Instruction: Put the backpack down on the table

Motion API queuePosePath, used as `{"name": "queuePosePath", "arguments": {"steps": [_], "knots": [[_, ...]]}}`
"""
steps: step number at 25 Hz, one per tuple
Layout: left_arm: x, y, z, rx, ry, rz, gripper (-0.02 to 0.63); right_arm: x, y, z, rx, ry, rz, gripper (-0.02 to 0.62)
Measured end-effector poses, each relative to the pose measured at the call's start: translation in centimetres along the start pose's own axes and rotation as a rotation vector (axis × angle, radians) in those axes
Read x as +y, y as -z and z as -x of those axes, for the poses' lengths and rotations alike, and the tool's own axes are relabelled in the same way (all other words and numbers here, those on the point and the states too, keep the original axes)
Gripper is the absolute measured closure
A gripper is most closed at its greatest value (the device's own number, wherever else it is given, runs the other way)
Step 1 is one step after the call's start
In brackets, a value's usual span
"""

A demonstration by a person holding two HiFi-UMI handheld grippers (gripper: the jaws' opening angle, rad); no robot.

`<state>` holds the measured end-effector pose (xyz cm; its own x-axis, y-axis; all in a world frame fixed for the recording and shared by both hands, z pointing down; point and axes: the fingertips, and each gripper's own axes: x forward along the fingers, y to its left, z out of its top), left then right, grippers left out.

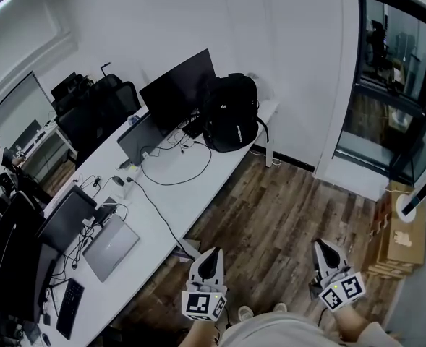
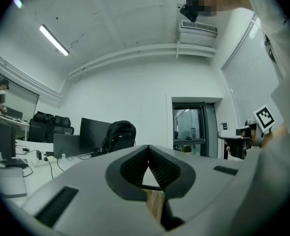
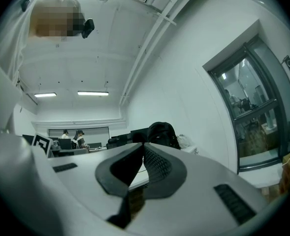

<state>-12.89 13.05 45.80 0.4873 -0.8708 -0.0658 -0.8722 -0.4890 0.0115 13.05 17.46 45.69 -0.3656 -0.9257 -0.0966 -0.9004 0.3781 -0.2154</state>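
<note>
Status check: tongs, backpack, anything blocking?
Left tongs shut, empty. Right tongs shut, empty; both over the floor, off the table. Backpack upright at the table's far end, beside the monitor. Only floor between.

Dark monitor (image 1: 180, 89) sits upper middle, black office chairs (image 1: 97, 107) just to its left. Closed silver laptop (image 1: 110, 246) and a black keyboard (image 1: 69, 308) lower left, cardboard boxes (image 1: 404, 241) on the wood floor (image 1: 270, 208) far right.
</note>
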Motion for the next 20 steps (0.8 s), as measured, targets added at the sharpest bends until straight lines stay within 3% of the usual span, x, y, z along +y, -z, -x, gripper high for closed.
{"name": "queuePosePath", "arguments": {"steps": [20], "knots": [[-1.1,0.3,1.2,0.015,-0.018,-0.006,0.597,0.0,0.4,1.1,0.011,-0.016,0.003,0.581]]}}
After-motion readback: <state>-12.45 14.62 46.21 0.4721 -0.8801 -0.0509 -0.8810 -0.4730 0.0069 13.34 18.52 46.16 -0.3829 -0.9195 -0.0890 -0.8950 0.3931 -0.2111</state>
